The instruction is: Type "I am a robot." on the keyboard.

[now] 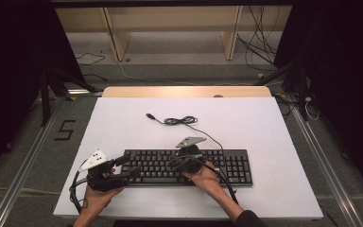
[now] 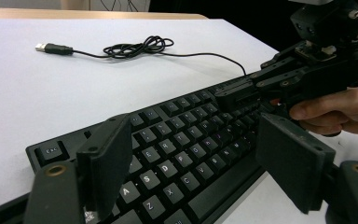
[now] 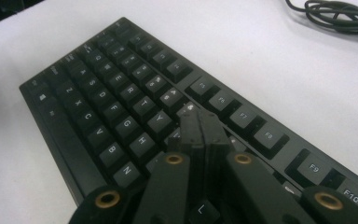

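Person is working a black keyboard lying flat near the front of the white table, its cable coiled loose behind it, USB plug free.

Right gripper is coming in with jaws clenched together, nothing between them, tips pointing down at the number row around the 7 key, looks like it's being used as a poker. Can't tell if the tips are touching a keycap yet.

Left gripper is hovering over the keyboard's left end with jaws spread wide, holding nothing, straddling the A/S/Z keys.

To do the press well:
- keeping jaws fully closed so the tip is hitting one key only
- pressing straight down, not skidding onto neighbours
- left gripper bracing the keyboard edge if the board starts sliding
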The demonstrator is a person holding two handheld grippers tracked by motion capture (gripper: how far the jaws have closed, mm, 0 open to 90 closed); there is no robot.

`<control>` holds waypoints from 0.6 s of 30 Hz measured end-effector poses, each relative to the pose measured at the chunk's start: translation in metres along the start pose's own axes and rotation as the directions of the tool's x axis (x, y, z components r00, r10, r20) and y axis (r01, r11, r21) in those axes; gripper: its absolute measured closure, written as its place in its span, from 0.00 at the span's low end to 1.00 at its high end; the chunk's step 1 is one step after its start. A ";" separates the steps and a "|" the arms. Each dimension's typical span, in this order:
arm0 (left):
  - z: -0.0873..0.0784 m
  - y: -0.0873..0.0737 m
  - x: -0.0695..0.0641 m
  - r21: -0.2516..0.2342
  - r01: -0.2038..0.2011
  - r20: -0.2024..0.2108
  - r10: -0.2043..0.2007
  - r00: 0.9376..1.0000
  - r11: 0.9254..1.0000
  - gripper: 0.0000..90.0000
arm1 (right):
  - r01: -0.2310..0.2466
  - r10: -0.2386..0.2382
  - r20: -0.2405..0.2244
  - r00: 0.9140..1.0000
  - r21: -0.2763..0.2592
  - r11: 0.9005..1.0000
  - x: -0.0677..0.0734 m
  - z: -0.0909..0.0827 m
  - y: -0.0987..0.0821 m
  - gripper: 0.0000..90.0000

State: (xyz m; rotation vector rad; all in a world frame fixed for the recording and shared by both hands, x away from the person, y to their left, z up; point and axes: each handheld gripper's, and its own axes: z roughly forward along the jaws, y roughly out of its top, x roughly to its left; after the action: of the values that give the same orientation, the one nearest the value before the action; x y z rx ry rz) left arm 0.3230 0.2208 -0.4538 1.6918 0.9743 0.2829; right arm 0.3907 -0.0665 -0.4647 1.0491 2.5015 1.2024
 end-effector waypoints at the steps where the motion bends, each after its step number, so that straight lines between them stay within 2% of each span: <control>1: 0.000 0.000 0.000 0.002 -0.002 0.000 0.002 1.000 1.000 0.29 | 0.001 -0.001 0.002 1.000 0.005 1.000 0.000 0.001 0.000 1.00; 18: 0.001 0.000 0.001 0.006 0.000 0.000 0.000 1.000 1.000 0.29 | 0.000 -0.001 0.025 1.000 0.045 0.999 -0.002 0.011 -0.003 1.00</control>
State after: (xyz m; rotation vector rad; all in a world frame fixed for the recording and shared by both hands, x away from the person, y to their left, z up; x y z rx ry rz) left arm 0.3238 0.2211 -0.4546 1.6979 0.9760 0.2805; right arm 0.3951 -0.0619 -0.4742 1.0671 2.5208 1.1310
